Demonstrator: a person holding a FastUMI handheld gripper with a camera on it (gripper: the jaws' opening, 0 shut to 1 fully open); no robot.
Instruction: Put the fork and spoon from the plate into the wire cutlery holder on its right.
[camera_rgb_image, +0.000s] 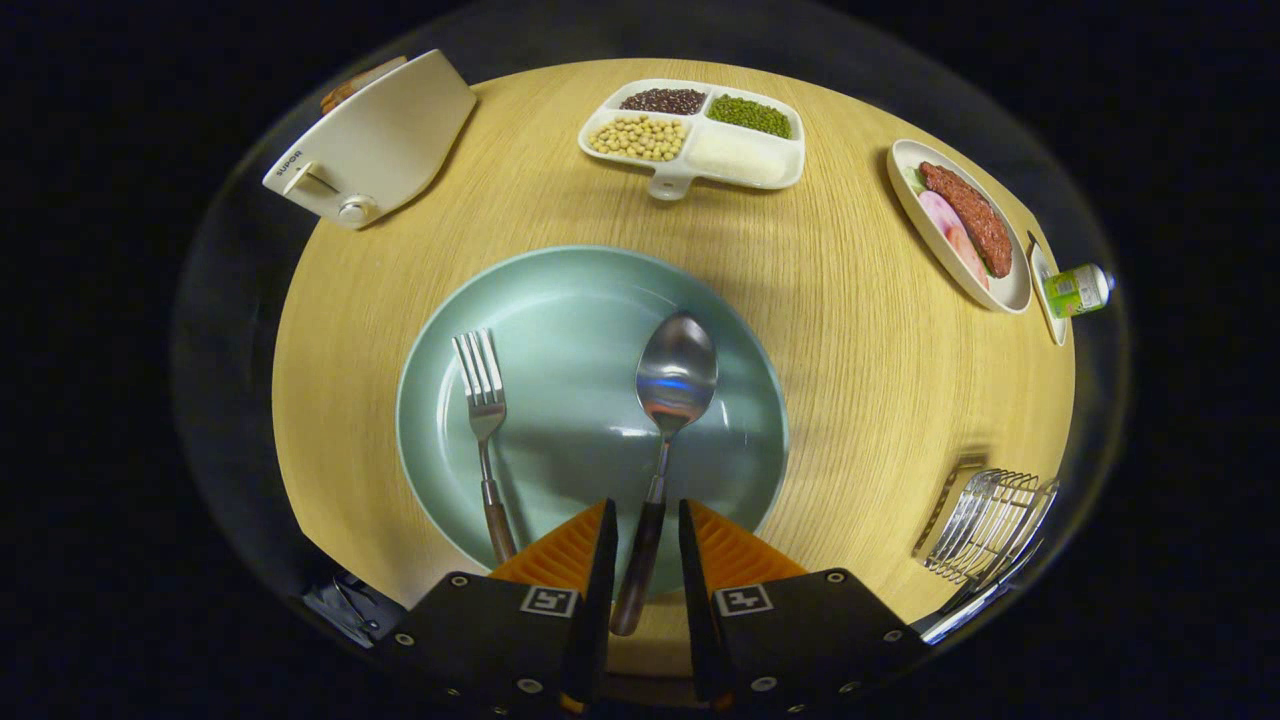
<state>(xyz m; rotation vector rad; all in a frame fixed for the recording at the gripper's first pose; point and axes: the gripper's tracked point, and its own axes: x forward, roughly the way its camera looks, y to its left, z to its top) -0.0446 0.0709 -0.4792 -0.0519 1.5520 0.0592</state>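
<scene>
A pale green plate (560, 290) lies on the round wooden table (850, 330) just ahead of my fingers. On it a fork (483, 400) rests to the left, and a spoon (676, 375) to the right, both with dark handles pointing toward me. My gripper (647, 520) is open and low over the plate's near rim. The spoon's handle runs between the two fingers with a small gap on each side. The wire cutlery holder (985, 525) stands to the right of the plate, near the table's edge.
A white toaster (375, 140) sits at the far left. A divided tray of beans and grains (695, 130) lies beyond the plate. At the far right are an oval dish with sausage (960, 225) and a green can (1078, 290).
</scene>
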